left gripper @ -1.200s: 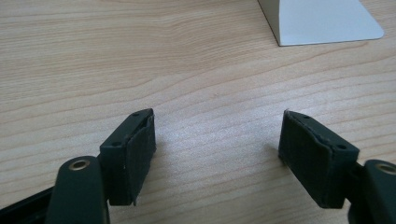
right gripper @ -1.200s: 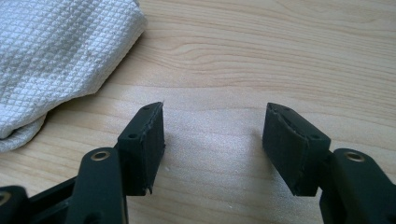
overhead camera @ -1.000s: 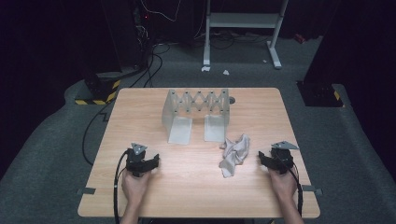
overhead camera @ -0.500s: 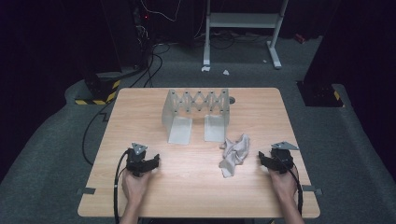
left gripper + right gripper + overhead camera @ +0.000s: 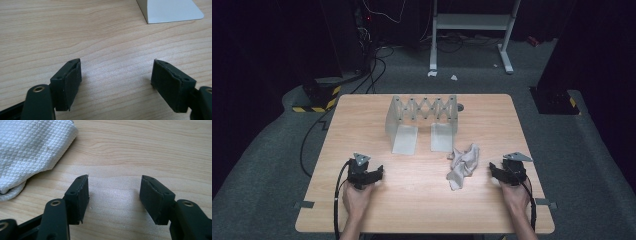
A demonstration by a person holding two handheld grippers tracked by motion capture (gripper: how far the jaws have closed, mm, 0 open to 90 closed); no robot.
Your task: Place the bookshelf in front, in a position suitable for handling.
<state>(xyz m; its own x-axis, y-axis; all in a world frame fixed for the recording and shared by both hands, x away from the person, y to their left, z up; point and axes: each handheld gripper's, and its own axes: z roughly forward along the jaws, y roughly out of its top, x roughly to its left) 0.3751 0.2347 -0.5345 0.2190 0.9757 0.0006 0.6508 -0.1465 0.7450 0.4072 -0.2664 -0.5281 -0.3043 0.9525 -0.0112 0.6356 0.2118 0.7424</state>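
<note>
A crumpled white cloth (image 5: 463, 164) lies on the wooden table (image 5: 422, 210), right of centre; its waffle weave shows at the upper left of the right gripper view (image 5: 27, 150). My right gripper (image 5: 494, 170) rests on the table just right of the cloth, open, with nothing between its jaws (image 5: 113, 195). My left gripper (image 5: 377, 173) rests near the front left, also open and empty (image 5: 116, 80). A grey metal folding rack (image 5: 423, 120) with two flat feet stands behind the cloth; one foot (image 5: 170, 11) shows at the top of the left gripper view.
The table's front edge runs just behind both hands. Black cables (image 5: 337, 200) trail from the left gripper over the front edge. Beyond the table, a black-and-yellow striped floor block (image 5: 314, 102) and a white stand's legs (image 5: 472, 30) sit on the grey carpet.
</note>
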